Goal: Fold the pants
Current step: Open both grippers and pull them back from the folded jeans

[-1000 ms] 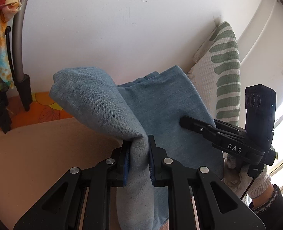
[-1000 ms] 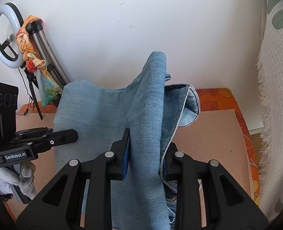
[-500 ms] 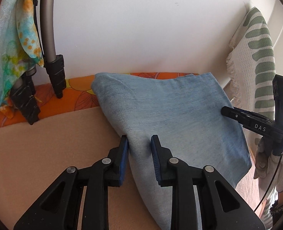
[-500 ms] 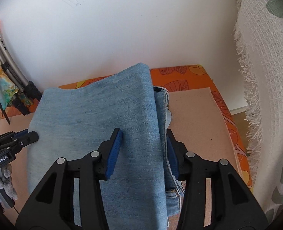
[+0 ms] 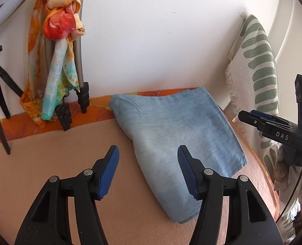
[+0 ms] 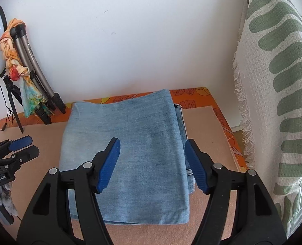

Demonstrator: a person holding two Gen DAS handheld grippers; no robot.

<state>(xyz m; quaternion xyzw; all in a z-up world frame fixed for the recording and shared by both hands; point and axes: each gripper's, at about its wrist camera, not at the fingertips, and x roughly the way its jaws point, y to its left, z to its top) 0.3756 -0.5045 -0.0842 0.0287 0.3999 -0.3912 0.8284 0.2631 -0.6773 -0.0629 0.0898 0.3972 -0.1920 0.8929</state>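
The light blue denim pants [image 6: 128, 149] lie folded in a flat rectangle on the tan pad [image 6: 208, 134]; they also show in the left wrist view [image 5: 175, 140]. My left gripper [image 5: 147, 171] is open and empty, raised above the pad at the pants' left edge; it also shows in the right wrist view [image 6: 22, 145]. My right gripper [image 6: 152, 165] is open and empty, raised above the pants' right half; it also shows in the left wrist view [image 5: 253, 118].
A white wall [image 6: 130, 40] stands right behind the pad. Tripod legs [image 5: 81, 77] wrapped in a colourful scarf [image 5: 58, 47] lean at the back left. A white and green woven cloth [image 6: 277, 102] hangs on the right. An orange patterned sheet [image 6: 191, 96] edges the pad.
Both grippers held a lifted fold of the pants, laid it down flat over the rest, then opened and pulled back and up. The pants now lie folded and free.
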